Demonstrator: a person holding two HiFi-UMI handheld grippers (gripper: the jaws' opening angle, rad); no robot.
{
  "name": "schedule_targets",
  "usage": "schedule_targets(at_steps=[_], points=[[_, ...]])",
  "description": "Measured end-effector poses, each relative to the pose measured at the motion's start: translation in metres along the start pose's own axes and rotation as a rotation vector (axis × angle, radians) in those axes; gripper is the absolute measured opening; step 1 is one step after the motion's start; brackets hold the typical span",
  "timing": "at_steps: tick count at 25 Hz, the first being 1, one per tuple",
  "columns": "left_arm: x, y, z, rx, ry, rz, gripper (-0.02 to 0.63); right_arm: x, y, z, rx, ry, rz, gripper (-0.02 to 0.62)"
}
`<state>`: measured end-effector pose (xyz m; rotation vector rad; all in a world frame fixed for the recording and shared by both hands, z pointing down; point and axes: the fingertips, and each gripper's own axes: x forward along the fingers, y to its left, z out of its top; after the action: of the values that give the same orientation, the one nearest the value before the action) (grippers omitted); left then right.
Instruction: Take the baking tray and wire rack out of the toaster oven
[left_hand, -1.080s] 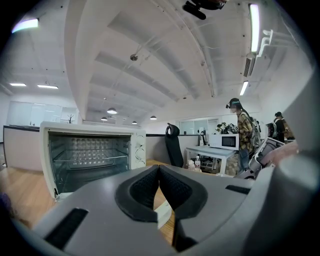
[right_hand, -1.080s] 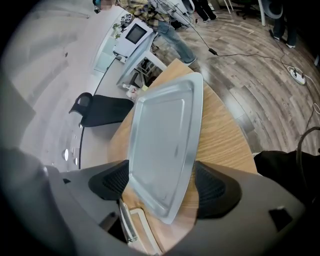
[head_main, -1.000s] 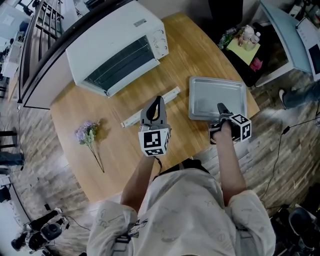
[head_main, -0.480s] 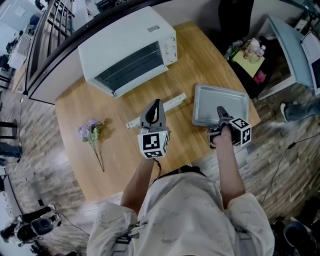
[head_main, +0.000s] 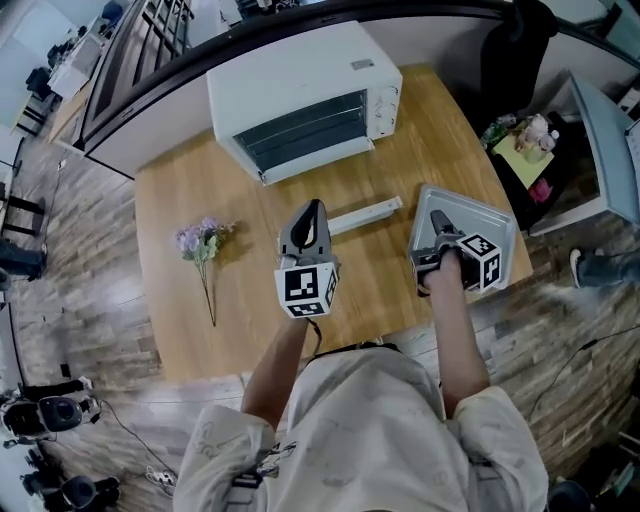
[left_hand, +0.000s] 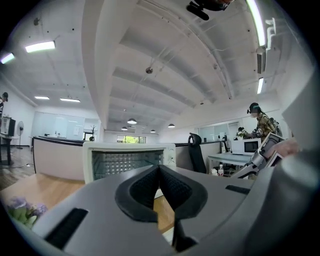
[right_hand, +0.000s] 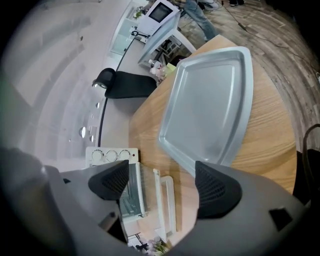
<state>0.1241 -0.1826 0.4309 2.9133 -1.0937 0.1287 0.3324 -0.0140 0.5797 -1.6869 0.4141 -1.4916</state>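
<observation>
The white toaster oven (head_main: 300, 95) stands at the back of the wooden table (head_main: 170, 320), its glass door folded down with the white handle bar (head_main: 365, 213) toward me. Thin bars show inside its cavity (left_hand: 127, 162); I cannot make out the wire rack for sure. The grey baking tray (head_main: 495, 235) lies flat at the table's right edge, empty (right_hand: 210, 110). My right gripper (head_main: 437, 222) hangs open over the tray's near left corner, nothing between its jaws (right_hand: 165, 182). My left gripper (head_main: 311, 208) is shut and empty, pointing level at the oven (left_hand: 159, 170) from just left of the handle bar.
A sprig of purple flowers (head_main: 203, 240) lies on the table's left part. Past the right edge are a black chair (head_main: 515, 40), a small stand with bottles and a yellow pad (head_main: 530, 140), and a white desk (head_main: 610, 150). A counter runs behind the oven.
Both grippers have shifted left over the table: the left one from in front of the handle bar to its left, the right one from the tray's near middle toward its left corner. Jaws are unchanged.
</observation>
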Motion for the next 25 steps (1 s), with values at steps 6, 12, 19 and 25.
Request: schedule_targets(at_steps=[6,12,19,25], points=[[-0.025,0.043,0.004,-0.005,-0.012,0.106,0.015,0.015,0.037,-0.045,-0.135,0.066,0.059,0.407],[-0.047,0.078,0.002,-0.015,-0.010,0.186,0.015,0.016,0.078,-0.075,-0.440,0.025,0.141,0.407],[-0.060,0.103,0.005,-0.023,-0.019,0.237,0.015,0.004,0.129,-0.105,-0.876,-0.086,0.259,0.407],[-0.067,0.119,0.004,-0.023,-0.024,0.269,0.015,0.001,0.162,-0.149,-1.298,-0.154,0.423,0.407]])
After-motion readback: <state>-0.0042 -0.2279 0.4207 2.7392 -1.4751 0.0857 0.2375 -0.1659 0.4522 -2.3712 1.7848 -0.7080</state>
